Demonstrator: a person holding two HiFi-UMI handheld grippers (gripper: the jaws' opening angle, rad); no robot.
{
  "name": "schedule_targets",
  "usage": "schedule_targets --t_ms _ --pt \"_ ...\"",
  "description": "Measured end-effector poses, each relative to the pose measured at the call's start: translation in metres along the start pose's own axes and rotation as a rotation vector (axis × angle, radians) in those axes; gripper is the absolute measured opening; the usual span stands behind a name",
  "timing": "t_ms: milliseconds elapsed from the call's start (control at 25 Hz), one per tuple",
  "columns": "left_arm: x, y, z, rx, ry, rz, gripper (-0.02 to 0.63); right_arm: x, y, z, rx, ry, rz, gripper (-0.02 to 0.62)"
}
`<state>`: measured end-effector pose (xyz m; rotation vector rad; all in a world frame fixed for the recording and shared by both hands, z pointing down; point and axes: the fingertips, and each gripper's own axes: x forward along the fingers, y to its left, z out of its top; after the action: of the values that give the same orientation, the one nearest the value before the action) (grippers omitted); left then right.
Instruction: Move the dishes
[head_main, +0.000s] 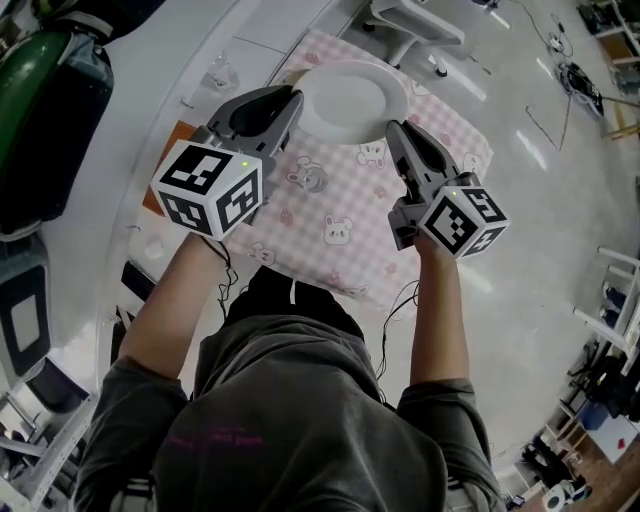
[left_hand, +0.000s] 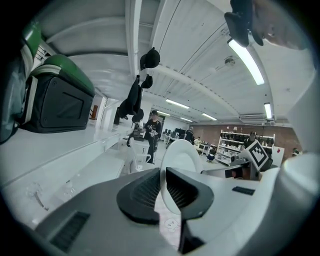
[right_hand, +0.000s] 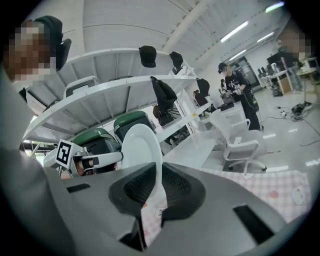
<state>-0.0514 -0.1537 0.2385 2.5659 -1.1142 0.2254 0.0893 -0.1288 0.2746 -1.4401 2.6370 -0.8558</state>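
Observation:
A round white plate (head_main: 349, 101) hangs in the air above the pink checked cloth (head_main: 345, 215), held at two opposite edges. My left gripper (head_main: 296, 100) is shut on the plate's left rim, and my right gripper (head_main: 392, 128) is shut on its right rim. In the left gripper view the plate (left_hand: 181, 156) stands edge-on between the dark ribbed pads (left_hand: 145, 196), with my left gripper (left_hand: 163, 192) clamped on it. The right gripper view shows the plate (right_hand: 142, 145) rising out of my right gripper (right_hand: 159, 189), whose pads (right_hand: 175, 188) press both faces.
The cloth with cartoon prints covers a table below. A white office chair (head_main: 415, 22) stands beyond the table. A green and black bag (head_main: 45, 115) sits on white shelving at the left. People stand far off in the room (left_hand: 152, 131).

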Motion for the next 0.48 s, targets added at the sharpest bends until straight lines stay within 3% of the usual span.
schedule_targets --t_ms 240,480 --pt "0.001 -0.038 0.007 0.023 -0.006 -0.042 0.04 -0.041 -0.002 0.009 -0.002 -0.04 -0.032 0.042" --pt "0.008 -0.078 -0.01 0.022 0.023 -0.08 0.04 -0.084 -0.017 -0.003 0.019 -0.043 -0.074 0.041"
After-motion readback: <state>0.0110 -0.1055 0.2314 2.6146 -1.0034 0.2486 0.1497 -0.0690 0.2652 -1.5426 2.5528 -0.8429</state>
